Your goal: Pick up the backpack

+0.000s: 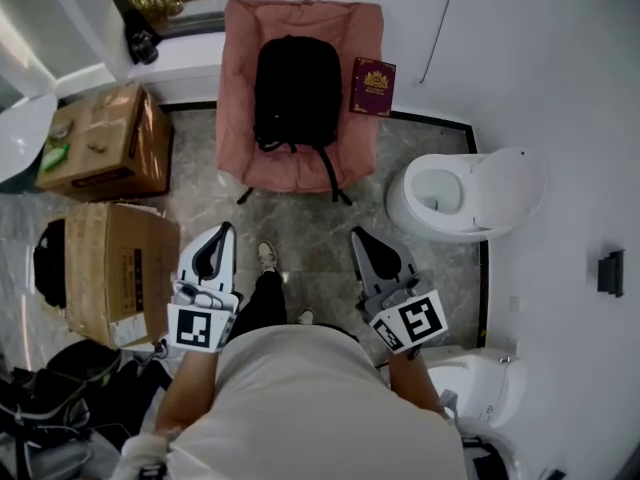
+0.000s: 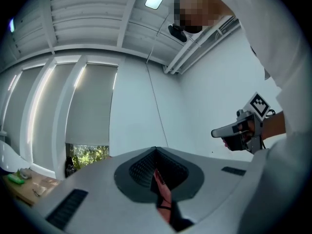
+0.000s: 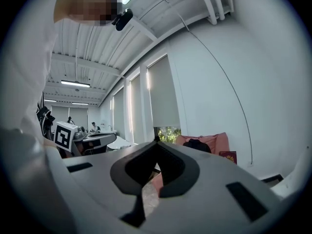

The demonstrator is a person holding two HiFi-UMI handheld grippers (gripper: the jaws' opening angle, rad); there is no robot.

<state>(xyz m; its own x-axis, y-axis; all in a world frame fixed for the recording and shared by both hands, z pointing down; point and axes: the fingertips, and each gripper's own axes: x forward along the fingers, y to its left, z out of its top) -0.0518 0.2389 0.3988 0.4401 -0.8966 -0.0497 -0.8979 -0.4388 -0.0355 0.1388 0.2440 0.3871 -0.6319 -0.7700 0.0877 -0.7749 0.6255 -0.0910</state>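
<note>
1. Backpack of black fabric (image 1: 297,88) lies on the seat of a pink padded chair (image 1: 238,118) that stands against the white wall. Its straps trail over the chair's front edge.
2. A maroon hardcover book (image 1: 373,87) leans at the chair's right side, just beside the backpack.
3. The left gripper (image 1: 225,232) is clenched on nothing. Its grey jaws meet at the tips, and it is held level in front of the person, well apart from the backpack.
4. The right gripper (image 1: 358,236) is likewise clenched and empty, jaws together, pointing toward the chair. In the right gripper view the backpack shows small beyond its tips.
5. Two brown cardboard boxes (image 1: 105,146) stand on the marble floor (image 1: 300,230) at the left. A white toilet (image 1: 400,206) with its lid up sits to the right of the chair.
</note>
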